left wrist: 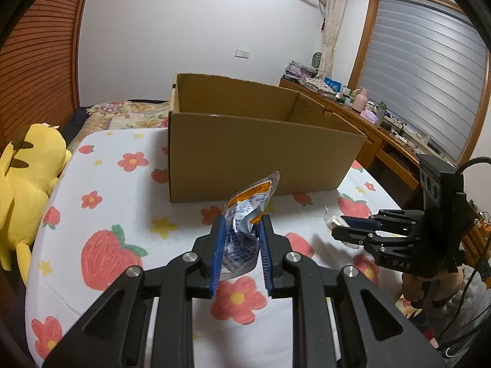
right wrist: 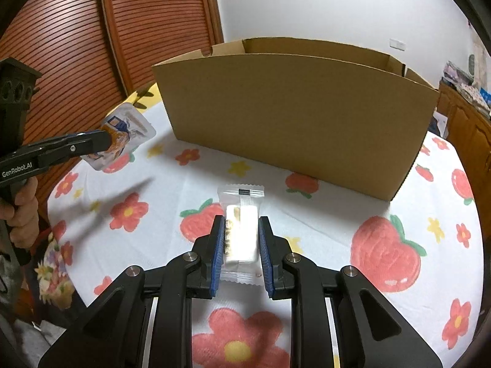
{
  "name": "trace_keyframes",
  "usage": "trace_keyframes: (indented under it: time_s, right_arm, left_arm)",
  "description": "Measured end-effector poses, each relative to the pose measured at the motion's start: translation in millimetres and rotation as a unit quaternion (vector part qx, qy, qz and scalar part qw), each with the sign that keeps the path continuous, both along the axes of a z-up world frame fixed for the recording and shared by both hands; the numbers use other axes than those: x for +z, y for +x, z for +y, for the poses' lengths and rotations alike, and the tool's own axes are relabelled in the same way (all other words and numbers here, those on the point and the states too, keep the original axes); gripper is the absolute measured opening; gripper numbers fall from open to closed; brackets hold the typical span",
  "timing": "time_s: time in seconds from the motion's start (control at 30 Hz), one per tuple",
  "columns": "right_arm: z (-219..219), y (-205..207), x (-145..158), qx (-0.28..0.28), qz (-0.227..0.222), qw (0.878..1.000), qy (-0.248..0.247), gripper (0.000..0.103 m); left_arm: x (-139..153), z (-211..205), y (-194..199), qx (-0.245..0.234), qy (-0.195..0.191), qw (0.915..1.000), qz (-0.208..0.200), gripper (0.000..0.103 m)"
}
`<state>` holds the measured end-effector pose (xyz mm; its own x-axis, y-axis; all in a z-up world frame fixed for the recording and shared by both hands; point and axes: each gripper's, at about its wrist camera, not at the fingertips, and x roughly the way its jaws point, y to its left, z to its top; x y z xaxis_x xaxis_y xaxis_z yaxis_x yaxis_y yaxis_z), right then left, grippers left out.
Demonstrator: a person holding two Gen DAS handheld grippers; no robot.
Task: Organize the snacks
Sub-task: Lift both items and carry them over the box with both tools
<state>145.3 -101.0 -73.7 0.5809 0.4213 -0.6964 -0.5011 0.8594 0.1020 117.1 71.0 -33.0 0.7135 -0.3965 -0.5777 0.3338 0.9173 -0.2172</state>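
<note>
Holding a crinkly foil pouch (left wrist: 245, 214), left tongs (left wrist: 241, 224) clamp its lower half; right tongs (right wrist: 241, 224) clamp a light, stiff wrapped bar (right wrist: 241, 230) mid-body, both before the cardboard box (left wrist: 260, 153).

Matt cardboard box (left wrist: 260, 150), glossy crinkled foil pouch (left wrist: 245, 224), soft printed cloth bedspread (left wrist: 122, 214).

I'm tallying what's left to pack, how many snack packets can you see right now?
2. A silver-orange pouch clamped in the left gripper, and a clear-wrapped white bar between the right gripper fingers. Any inside the cardboard box are hidden.
</note>
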Motion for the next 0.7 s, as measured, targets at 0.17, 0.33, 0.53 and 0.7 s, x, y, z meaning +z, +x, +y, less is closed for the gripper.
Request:
trace_keyframes:
  time_s: [0.17,0.33,0.53,0.7]
  right_arm:
    - [-4.6,-1.0,10.7,-0.005,-0.012,1.000,0.004,0.020]
    - [-11.6,2.0,43.0,-0.013,-0.045,0.999,0.013,0.020]
    - [-17.0,16.4,86.9,-0.019,-0.092,0.995,0.016,0.020]
    - [-17.7,36.7,105.5,-0.020,-0.115,0.993,0.015,0.020]
  left_arm:
    - [22.5,-5.6,4.7,-0.004,0.000,0.9997,-0.024,0.018]
    - [54.2,-11.8,14.1,-0.009,-0.003,0.9983,-0.058,0.018]
    - [80.3,-17.7,34.0,-0.009,-0.003,0.9960,-0.089,0.019]
    - [93.8,-24.4,62.9,-0.009,-0.001,0.9947,-0.102,0.019]
